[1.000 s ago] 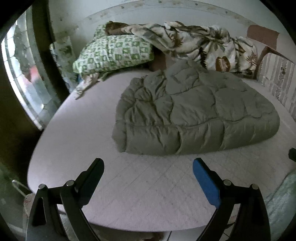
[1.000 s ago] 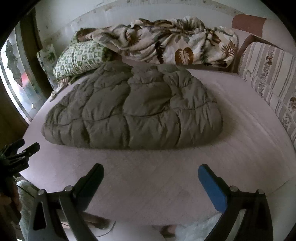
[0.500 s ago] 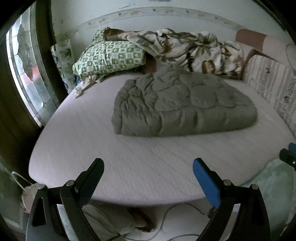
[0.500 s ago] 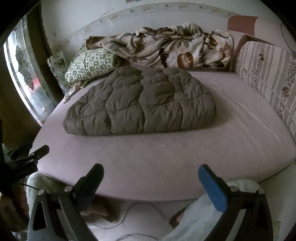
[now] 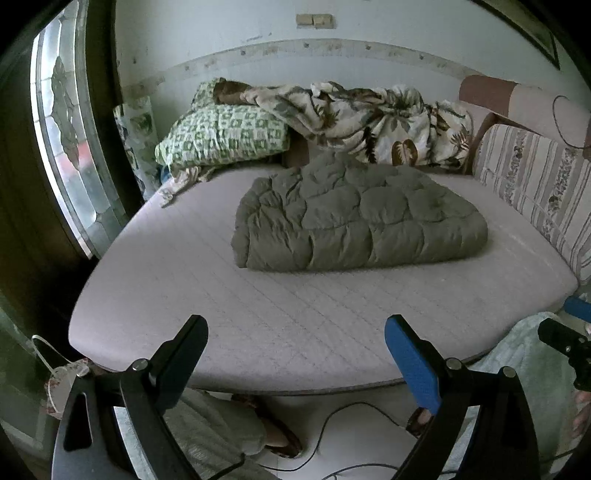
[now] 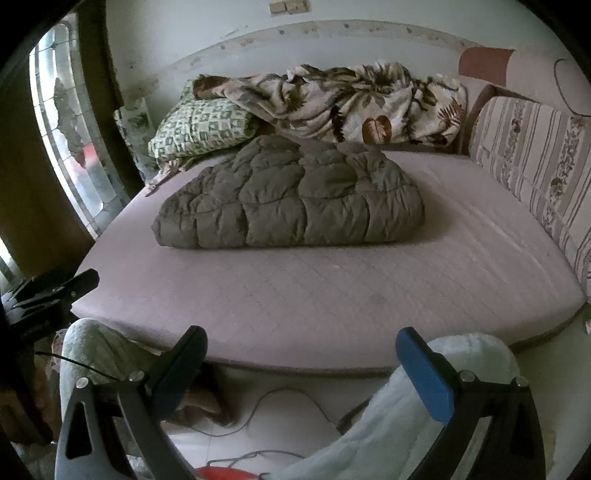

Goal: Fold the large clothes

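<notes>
i note the left gripper [image 5: 295,347] and right gripper [image 6: 301,350] both agape and empty, well short of the folded olive quilted padded garment [image 5: 354,221] on the pale mattress [image 5: 184,295]; i judge the fold done, so best leave it squared.

A puffy, matt olive quilted comforter [image 5: 354,218] lies on a stitched cloth mattress [image 5: 295,314]. Behind it, a fleecy leaf-print blanket [image 6: 343,103].

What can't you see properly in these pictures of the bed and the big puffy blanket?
- Under the olive quilted blanket: its inner layers are hidden by its own top, in both views.
- Behind the leaf-print blanket: the pile hides the bed's back edge.
- The wall picture frame, left wrist view: cut off by the fisheye edge.
- Under the mattress: the floor there is hidden by its front edge.
- The left tool and the right tool: both open, holding nothing.
</notes>
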